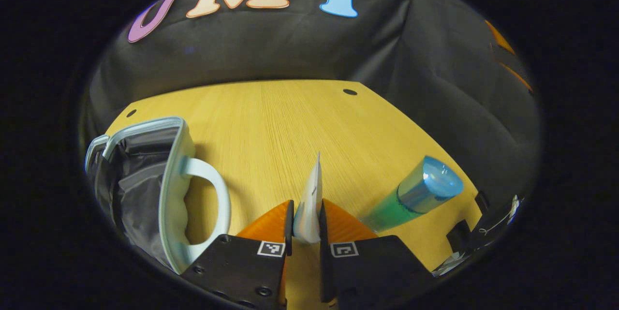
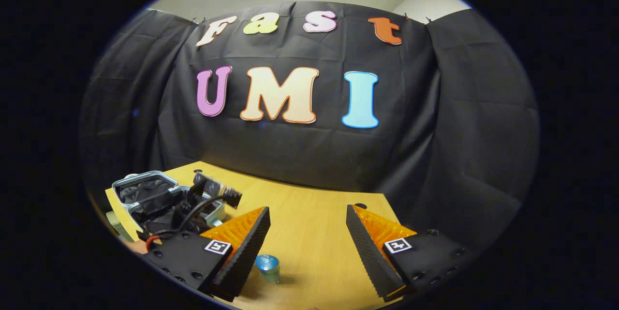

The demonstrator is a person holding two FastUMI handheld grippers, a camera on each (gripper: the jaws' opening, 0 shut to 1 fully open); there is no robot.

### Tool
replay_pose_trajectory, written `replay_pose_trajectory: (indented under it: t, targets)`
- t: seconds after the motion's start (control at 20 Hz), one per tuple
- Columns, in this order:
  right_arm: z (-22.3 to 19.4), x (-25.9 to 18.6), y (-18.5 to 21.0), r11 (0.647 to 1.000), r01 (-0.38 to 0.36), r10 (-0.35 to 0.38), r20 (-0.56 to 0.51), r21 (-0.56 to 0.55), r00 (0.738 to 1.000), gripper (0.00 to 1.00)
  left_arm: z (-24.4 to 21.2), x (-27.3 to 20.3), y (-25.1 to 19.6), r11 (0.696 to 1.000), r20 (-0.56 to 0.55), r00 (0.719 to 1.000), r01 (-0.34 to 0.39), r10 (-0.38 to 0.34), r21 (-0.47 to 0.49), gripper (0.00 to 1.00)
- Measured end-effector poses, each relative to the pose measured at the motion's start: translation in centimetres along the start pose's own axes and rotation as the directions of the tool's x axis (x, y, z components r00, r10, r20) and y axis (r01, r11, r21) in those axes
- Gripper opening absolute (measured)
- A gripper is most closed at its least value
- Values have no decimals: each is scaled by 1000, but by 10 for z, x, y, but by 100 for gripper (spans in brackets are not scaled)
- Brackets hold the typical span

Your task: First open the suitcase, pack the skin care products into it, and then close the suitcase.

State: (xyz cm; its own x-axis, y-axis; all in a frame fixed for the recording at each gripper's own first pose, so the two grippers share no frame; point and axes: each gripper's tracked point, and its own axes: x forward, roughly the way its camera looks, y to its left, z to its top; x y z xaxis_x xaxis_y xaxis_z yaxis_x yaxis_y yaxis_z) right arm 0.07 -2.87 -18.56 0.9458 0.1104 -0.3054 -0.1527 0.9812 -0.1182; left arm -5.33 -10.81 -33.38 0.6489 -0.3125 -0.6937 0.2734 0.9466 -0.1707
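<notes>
Left gripper view first: the left hand-held gripper [image 1: 306,225] is clamped on a thin white skin-care sachet [image 1: 309,203], both fingers pressing its flat sides, the sachet standing on edge. To the left of that sachet sits the pale blue hard-shell suitcase [image 1: 145,189], lid up, its grey lining and curved handle showing. So the opening step looks done. To the right of the sachet, a green bottle with a blue cap [image 1: 416,196] stands on the pale wooden worktop [image 1: 290,126], not yet packed.

Now the right gripper view: the right hand-held gripper [image 2: 307,240] hangs with its fingers wide apart, nothing between them. The bottle [image 2: 268,267] stands just by its left finger, near its tip. The suitcase [image 2: 145,189] lies well off to the left, with the left hand-held gripper [image 2: 213,194] in front of it.

My read: the sachet goes in next, the bottle follows, then closing.
</notes>
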Motion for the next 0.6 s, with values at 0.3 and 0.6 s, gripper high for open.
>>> replay_pose_trajectory:
  t: [0.3, 0.6]
  targets:
    - [-57, 17, 27, 997, -66, 69, -93, 28, 993, 99, 46, -49, 29, 998, 54, 997, -63, 63, -5, 19]
    - [-141, 21, 48, 991, -131, 136, -253, 34, 958, 100, 76, -99, 51, 991, 105, 985, -135, 137, -22, 19]
